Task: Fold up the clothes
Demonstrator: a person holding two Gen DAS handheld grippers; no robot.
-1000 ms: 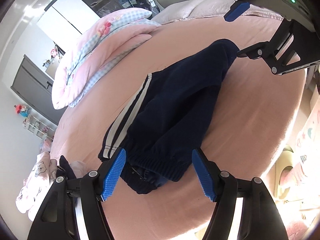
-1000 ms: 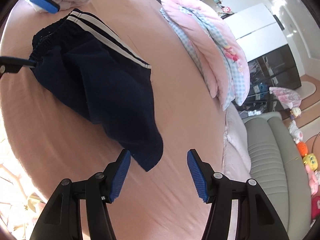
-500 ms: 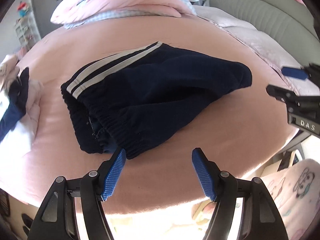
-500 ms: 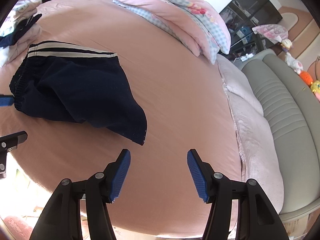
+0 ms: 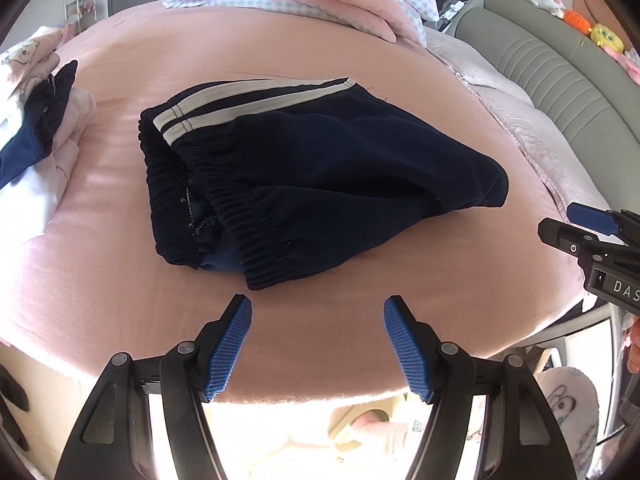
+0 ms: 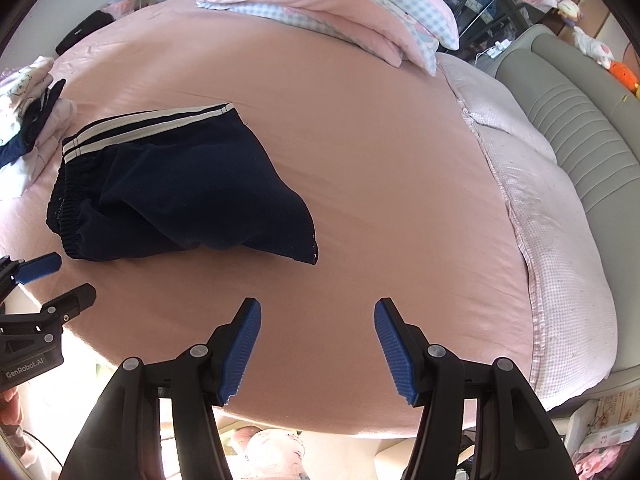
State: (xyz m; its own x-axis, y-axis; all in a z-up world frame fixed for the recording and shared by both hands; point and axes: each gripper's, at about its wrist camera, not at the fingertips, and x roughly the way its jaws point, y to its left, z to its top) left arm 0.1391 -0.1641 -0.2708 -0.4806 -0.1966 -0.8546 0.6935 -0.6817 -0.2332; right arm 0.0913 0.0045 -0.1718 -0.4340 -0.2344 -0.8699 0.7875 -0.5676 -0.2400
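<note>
Dark navy shorts (image 5: 320, 176) with two white side stripes lie loosely folded on the pink bed sheet (image 5: 120, 300); the elastic waistband faces left. In the right wrist view the same shorts (image 6: 180, 192) sit left of centre. My left gripper (image 5: 318, 312) is open, hovering just in front of the waistband's near corner, touching nothing. My right gripper (image 6: 318, 316) is open too, held above bare sheet (image 6: 400, 200) a little in front of the shorts' right tip. Each gripper shows at the edge of the other's view.
A heap of pink, white and navy clothes (image 5: 36, 120) lies at the bed's left edge. Folded pink and checked quilts (image 6: 328, 4) sit at the back. A grey padded headboard (image 6: 580, 128) with plush toys runs along the right. The bed's near edge is just below both grippers.
Both grippers have pulled back from the shorts toward the bed's near edge and levelled out. The shorts now lie released on the sheet, farther from the fingers.
</note>
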